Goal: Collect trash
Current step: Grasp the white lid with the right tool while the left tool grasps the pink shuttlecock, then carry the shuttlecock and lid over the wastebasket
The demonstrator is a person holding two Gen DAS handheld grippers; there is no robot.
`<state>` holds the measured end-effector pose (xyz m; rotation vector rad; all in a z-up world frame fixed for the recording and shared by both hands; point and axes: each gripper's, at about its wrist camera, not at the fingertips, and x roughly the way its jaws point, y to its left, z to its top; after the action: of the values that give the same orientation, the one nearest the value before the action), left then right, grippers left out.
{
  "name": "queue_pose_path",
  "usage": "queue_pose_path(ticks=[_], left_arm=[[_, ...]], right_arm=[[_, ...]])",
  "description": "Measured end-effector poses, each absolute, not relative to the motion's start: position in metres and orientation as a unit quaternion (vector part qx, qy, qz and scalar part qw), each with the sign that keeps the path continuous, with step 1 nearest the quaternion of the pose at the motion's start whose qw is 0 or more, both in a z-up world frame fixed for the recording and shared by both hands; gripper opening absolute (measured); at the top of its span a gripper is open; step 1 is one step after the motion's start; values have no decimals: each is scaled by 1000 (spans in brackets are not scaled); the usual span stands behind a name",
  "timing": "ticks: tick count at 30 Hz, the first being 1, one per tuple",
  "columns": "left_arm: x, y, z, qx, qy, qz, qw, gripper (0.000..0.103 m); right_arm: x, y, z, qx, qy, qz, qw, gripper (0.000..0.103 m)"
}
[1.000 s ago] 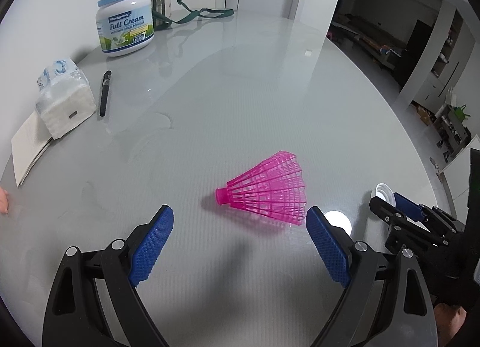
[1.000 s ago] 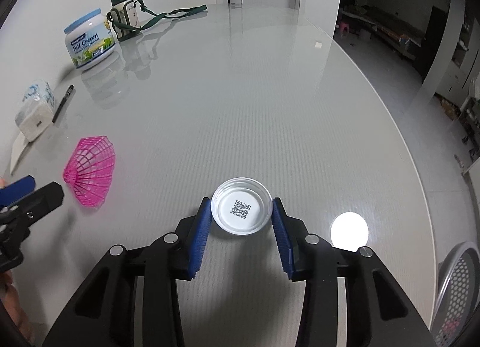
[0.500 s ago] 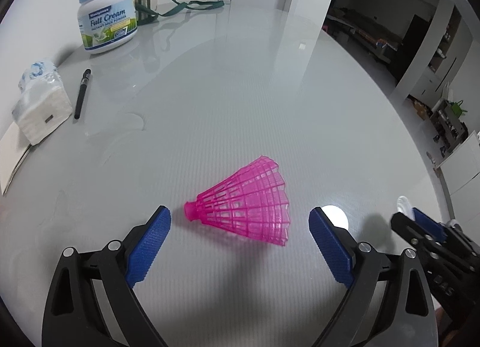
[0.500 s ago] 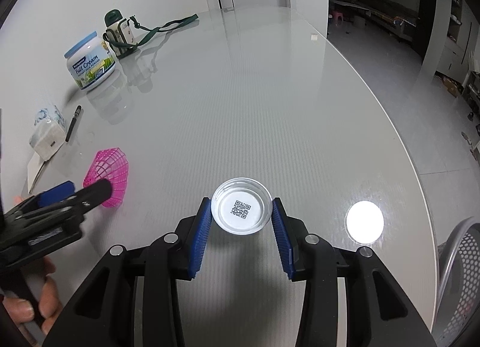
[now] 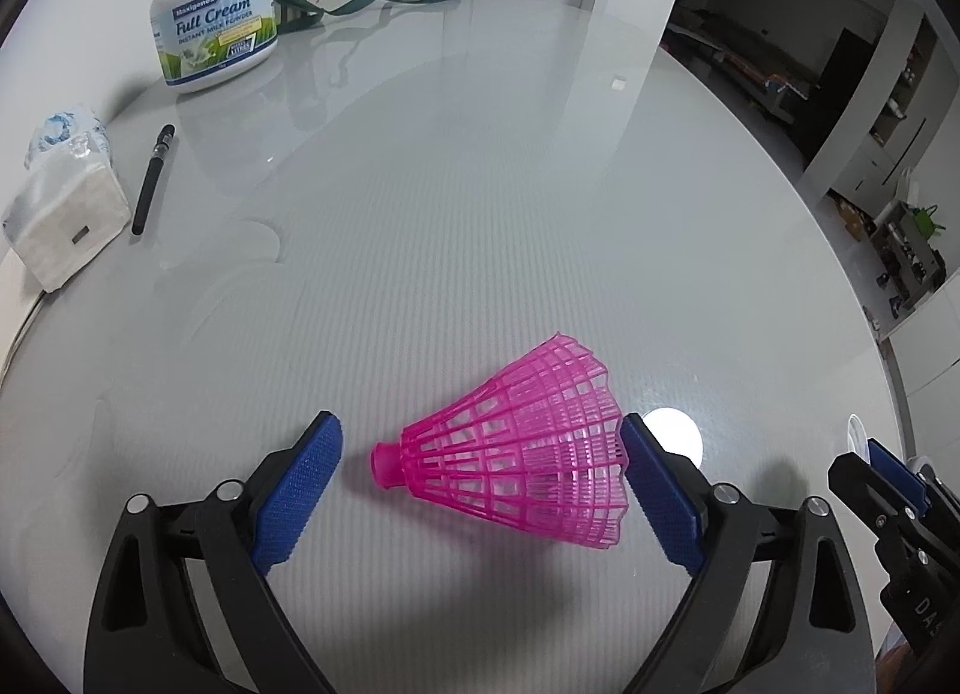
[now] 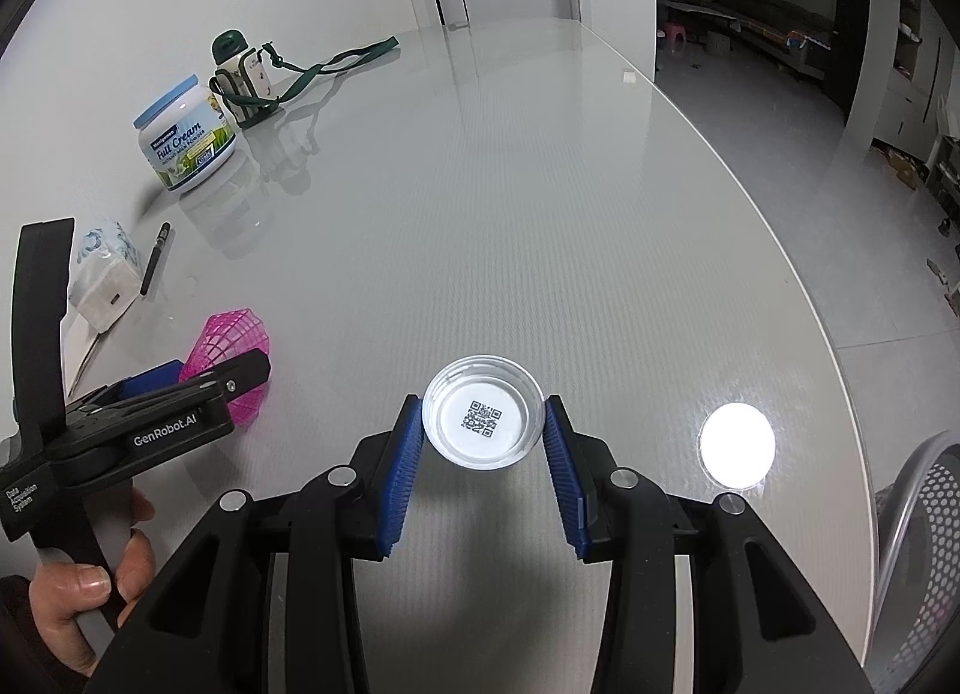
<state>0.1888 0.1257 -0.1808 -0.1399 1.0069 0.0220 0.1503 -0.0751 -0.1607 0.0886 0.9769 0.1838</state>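
Lying on its side between your left gripper's (image 5: 480, 490) wide-apart, just-narrowing pads, the pink shuttlecock skirt (image 5: 522, 454) looks light, springy and crushable, so pinch gently near its stiffer neck, while your right gripper (image 6: 485, 454) clamps the white lid (image 6: 483, 419).

Each camera sits close above the table (image 5: 480, 184), angled steeply down along its own fingers. Both views share the shuttlecock (image 5: 516, 472), milk tin (image 6: 183, 138) and far door.
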Motion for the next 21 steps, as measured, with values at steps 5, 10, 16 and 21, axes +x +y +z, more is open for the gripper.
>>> queue_pose_path(ticks=[5,10,16,21], left_arm=[[185,122,-179,-50,477,6,877,65],[182,126,-174,-55,474,1,879,60],[176,123,-162,-44,465,-5,884,58],[171,116,-151,-34,461,-12,887,58]], right_arm=[[150,-71,-160,42,469,90,878,40],[149,-69,-160,42,468,91,878,40],[148,-67,-156,44,467,92,878,40],[143,-71,-148,50,466,88,879,40]])
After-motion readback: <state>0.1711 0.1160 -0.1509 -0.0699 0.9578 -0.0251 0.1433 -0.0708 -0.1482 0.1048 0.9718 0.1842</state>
